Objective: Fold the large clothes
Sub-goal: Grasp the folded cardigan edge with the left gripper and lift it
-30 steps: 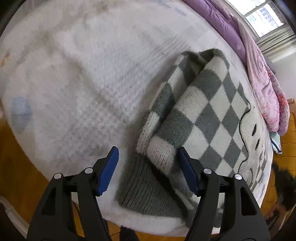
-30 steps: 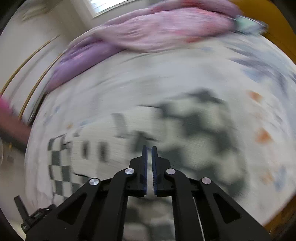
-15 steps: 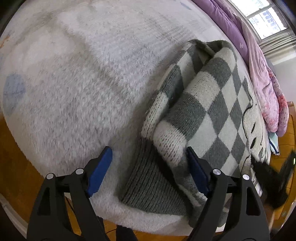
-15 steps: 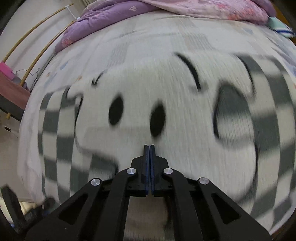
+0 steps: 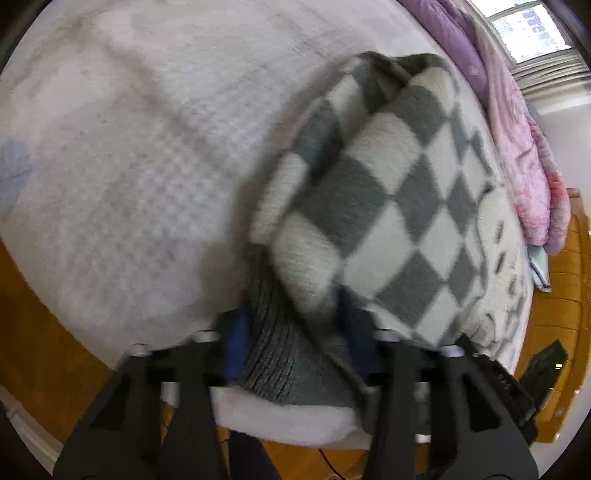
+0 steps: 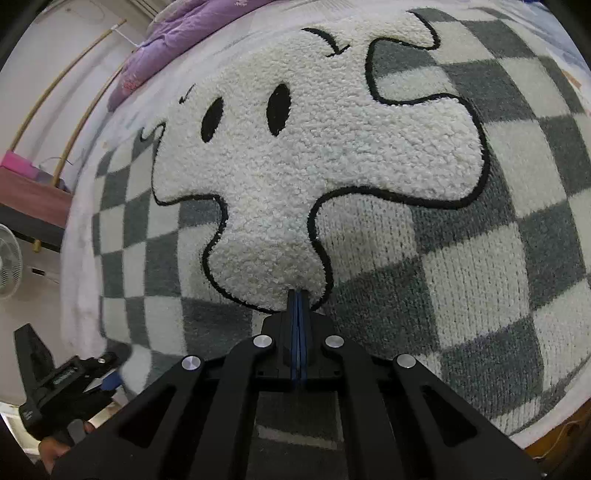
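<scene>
**Sam:** What are your tongs doing?

**Me:** My left gripper has its two blue pads spread apart. The grey ribbed hem of the sweater sits between them. The left pad looks like it touches the hem. The picture is blurry there, so I cannot tell if the right pad touches too.

**Sam:** And the other one?

**Me:** My right gripper has its pads pressed together. Its tip is at the bottom edge of the fluffy white cartoon face on the sweater. I cannot tell if any cloth is caught between the pads.

**Sam:** Where is the sweater?

**Me:** It lies on a bed, on a fuzzy white blanket. It has grey and white squares like a checkerboard. From my left camera, one side is folded over, so I see a thick rolled edge above the hem. The hem is close to the edge of the bed.

**Sam:** What else is around?

**Me:** A purple and pink quilt is bunched up along the far side of the bed, near a window. In my right camera I see my left gripper low on the left, and a white fan at the left edge.
</scene>
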Tool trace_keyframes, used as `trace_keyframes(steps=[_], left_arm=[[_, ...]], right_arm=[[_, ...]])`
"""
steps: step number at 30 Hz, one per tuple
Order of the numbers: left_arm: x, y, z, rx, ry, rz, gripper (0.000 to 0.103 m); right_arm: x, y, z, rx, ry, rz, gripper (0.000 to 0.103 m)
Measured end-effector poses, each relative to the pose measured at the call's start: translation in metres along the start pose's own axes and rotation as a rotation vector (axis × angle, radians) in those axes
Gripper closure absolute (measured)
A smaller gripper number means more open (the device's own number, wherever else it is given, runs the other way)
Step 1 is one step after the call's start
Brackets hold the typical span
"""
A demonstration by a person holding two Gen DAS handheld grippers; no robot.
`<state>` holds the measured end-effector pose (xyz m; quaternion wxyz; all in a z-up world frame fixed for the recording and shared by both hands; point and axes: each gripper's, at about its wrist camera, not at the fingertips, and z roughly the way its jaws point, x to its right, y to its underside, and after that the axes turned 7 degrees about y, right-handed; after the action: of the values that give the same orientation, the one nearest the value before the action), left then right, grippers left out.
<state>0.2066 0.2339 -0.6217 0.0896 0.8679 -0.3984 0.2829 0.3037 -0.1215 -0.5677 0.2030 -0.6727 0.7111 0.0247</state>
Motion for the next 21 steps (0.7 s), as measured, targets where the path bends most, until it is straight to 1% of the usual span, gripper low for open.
trace_keyframes(steps=[1, 2, 3, 4, 6, 7, 8, 9, 10, 11, 13, 15, 18, 20, 21], left_arm=[[0.003, -0.001, -0.002, 0.006, -0.007, 0.003, 0.082], [0.010, -0.002, -0.006, 0.009, -0.008, 0.019, 0.082], [0.019, -0.003, -0.014, 0.017, 0.006, 0.044, 0.083], [0.027, -0.004, -0.019, 0.021, 0.024, 0.056, 0.084], [0.044, -0.005, -0.036, 0.031, 0.079, 0.074, 0.084], [0.053, -0.005, -0.042, 0.032, 0.093, 0.090, 0.084], [0.063, -0.006, -0.047, 0.029, 0.102, 0.104, 0.084], [0.075, -0.005, -0.053, 0.026, 0.123, 0.123, 0.084], [0.083, -0.005, -0.055, 0.024, 0.131, 0.136, 0.084], [0.095, -0.004, -0.060, 0.022, 0.140, 0.155, 0.084], [0.112, -0.003, -0.061, 0.014, 0.152, 0.174, 0.084], [0.136, 0.005, -0.061, 0.011, 0.158, 0.206, 0.084], [0.162, 0.012, -0.062, 0.000, 0.173, 0.250, 0.084], [0.178, 0.016, -0.060, 0.003, 0.166, 0.281, 0.084], [0.184, 0.017, -0.058, -0.003, 0.171, 0.292, 0.084]], right_arm=[[-0.002, 0.000, -0.004, -0.008, 0.002, -0.008, 0.099], [-0.005, 0.002, -0.008, -0.015, -0.007, -0.018, 0.093], [-0.008, 0.003, -0.012, -0.020, -0.029, -0.027, 0.090], [-0.010, 0.008, -0.018, -0.025, -0.065, -0.043, 0.087], [-0.025, 0.013, -0.031, -0.022, -0.137, -0.103, 0.084], [-0.035, 0.020, -0.040, -0.017, -0.172, -0.144, 0.077], [-0.044, 0.030, -0.050, -0.014, -0.203, -0.182, 0.067], [-0.048, 0.033, -0.056, -0.013, -0.226, -0.211, 0.062], [-0.056, 0.038, -0.066, -0.001, -0.251, -0.250, 0.051], [-0.063, 0.042, -0.075, 0.020, -0.254, -0.283, 0.037], [-0.074, 0.049, -0.086, 0.044, -0.271, -0.331, 0.033], [-0.083, 0.052, -0.092, 0.055, -0.283, -0.366, 0.033], [-0.092, 0.052, -0.097, 0.098, -0.250, -0.415, 0.030], [-0.099, 0.038, -0.091, 0.120, -0.242, -0.408, 0.030], [-0.099, 0.034, -0.089, 0.145, -0.216, -0.400, 0.030]])
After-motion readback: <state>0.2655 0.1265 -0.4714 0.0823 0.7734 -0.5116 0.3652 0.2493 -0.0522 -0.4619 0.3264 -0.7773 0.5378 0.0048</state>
